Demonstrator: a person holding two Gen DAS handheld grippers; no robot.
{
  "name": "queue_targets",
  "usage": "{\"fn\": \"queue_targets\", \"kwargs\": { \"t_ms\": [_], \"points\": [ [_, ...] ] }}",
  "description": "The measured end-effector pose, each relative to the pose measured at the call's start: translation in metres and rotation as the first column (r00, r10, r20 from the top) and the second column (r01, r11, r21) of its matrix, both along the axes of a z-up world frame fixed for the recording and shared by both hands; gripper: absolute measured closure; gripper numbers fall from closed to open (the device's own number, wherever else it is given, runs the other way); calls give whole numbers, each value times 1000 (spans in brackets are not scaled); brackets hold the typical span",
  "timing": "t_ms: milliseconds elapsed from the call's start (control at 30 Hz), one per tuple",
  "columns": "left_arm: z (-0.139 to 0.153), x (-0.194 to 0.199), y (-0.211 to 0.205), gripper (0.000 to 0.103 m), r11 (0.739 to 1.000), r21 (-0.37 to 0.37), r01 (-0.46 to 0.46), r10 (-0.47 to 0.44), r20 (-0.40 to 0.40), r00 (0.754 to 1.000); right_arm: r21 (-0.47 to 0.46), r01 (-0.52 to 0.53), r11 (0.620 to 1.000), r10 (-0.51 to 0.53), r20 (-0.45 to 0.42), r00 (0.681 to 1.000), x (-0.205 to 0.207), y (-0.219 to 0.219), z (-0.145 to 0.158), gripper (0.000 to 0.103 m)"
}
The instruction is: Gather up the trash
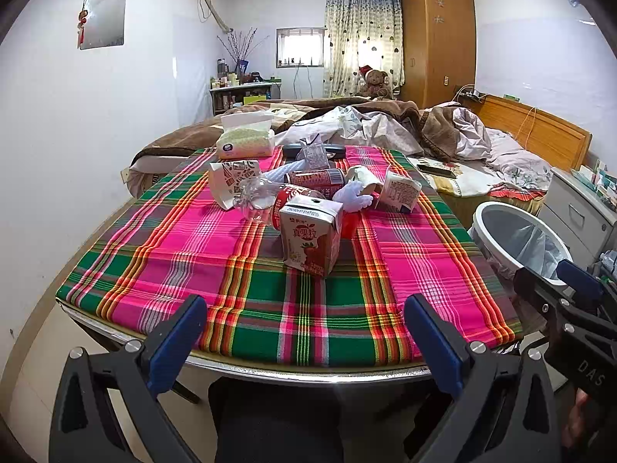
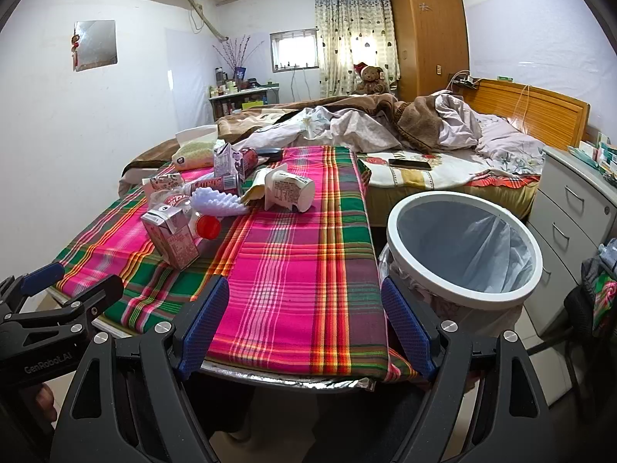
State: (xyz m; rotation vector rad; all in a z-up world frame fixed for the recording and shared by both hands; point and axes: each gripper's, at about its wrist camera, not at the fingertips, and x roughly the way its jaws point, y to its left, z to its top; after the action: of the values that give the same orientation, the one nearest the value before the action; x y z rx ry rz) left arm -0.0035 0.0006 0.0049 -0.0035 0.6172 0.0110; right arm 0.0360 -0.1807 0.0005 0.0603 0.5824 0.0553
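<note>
A pile of trash lies mid-table on the plaid cloth (image 1: 193, 254): a pink juice carton (image 1: 311, 239) stands nearest, with red cans (image 1: 314, 178), a crushed clear bottle (image 1: 254, 195), a paper cup (image 1: 233, 183), a white yogurt cup (image 1: 401, 191) and white foam netting (image 1: 353, 195) behind it. In the right wrist view the carton (image 2: 171, 237) and yogurt cup (image 2: 289, 191) show at left. A white bin (image 2: 464, 245) with a liner stands right of the table. My left gripper (image 1: 304, 332) is open and empty over the near table edge. My right gripper (image 2: 304, 324) is open and empty, between table and bin.
A tissue pack (image 1: 246, 141) and a dark case (image 1: 314, 150) lie at the table's far end. An unmade bed (image 1: 443, 131) with a phone (image 2: 409, 163) on it is behind. White drawers (image 2: 574, 216) stand at right.
</note>
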Motion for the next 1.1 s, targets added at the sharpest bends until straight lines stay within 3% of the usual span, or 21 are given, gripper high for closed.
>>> {"fn": "queue_targets", "kwargs": {
  "t_ms": [1100],
  "points": [
    [1, 2, -1, 0, 1000, 1, 4, -4, -6, 1000, -3, -2, 1000, 2, 2, 1000, 1, 0, 2, 20]
  ]
}}
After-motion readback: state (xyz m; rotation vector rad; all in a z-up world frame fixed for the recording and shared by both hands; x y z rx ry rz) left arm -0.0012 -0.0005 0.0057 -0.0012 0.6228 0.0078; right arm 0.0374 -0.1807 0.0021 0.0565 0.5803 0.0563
